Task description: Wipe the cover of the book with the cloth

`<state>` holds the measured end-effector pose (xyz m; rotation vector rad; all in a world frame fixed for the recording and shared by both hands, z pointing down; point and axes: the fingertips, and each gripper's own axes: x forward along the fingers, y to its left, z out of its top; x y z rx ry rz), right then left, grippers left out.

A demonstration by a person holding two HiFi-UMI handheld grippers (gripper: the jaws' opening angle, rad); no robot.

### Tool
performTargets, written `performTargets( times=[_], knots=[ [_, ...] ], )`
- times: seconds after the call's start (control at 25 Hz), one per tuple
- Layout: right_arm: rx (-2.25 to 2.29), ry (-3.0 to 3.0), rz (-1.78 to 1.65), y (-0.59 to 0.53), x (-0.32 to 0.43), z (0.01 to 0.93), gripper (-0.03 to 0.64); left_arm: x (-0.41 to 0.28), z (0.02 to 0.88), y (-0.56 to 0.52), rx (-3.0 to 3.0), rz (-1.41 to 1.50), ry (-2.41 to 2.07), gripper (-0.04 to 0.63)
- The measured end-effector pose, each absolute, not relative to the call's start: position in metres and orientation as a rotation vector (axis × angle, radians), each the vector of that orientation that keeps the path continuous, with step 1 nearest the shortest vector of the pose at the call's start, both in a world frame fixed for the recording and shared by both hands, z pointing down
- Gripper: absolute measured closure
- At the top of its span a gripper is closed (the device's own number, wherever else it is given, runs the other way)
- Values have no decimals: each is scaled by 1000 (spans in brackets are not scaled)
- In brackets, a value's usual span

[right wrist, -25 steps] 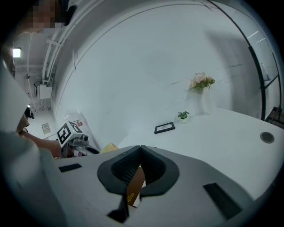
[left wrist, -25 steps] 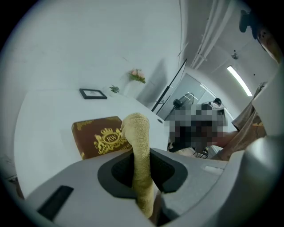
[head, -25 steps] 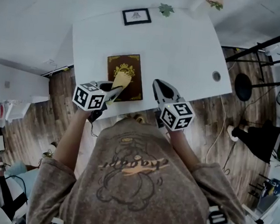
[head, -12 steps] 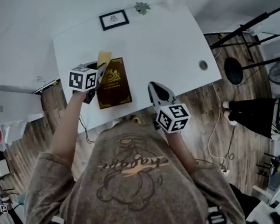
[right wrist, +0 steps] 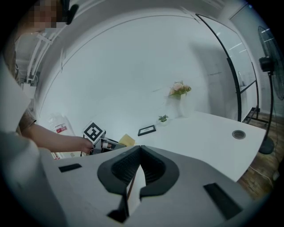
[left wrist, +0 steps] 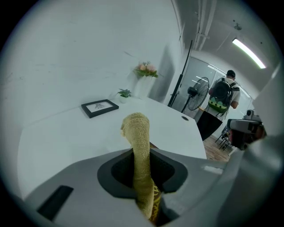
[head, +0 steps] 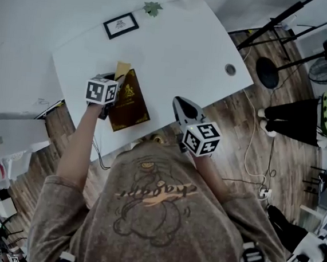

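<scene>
From the head: dark book (head: 129,101) flat on white table (head: 183,49) by the near edge, long axis running toward the picture frame (head: 118,25); left gripper (head: 114,83) over its far end. Along the left jaws: clamped on an upright yellow cloth (left wrist: 140,142). Along the right gripper (right wrist: 140,148): jaws together, empty; beyond, flowers (right wrist: 179,88) in what looks like a vase.

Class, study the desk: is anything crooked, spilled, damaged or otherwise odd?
Nothing stands out. The book lies closed and flat on the table, the picture frame looks whole, and the cloth is pinched in the left gripper. No spill or damage shows.
</scene>
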<state>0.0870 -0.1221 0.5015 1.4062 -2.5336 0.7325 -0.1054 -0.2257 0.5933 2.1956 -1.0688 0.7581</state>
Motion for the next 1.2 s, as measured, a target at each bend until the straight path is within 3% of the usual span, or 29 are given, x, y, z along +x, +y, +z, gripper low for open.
performTargets(
  times=[1.2],
  knots=[
    [1246, -2591, 741, -123, 68, 506, 615, -34, 600, -86, 2237, 773, -661, 537]
  ],
)
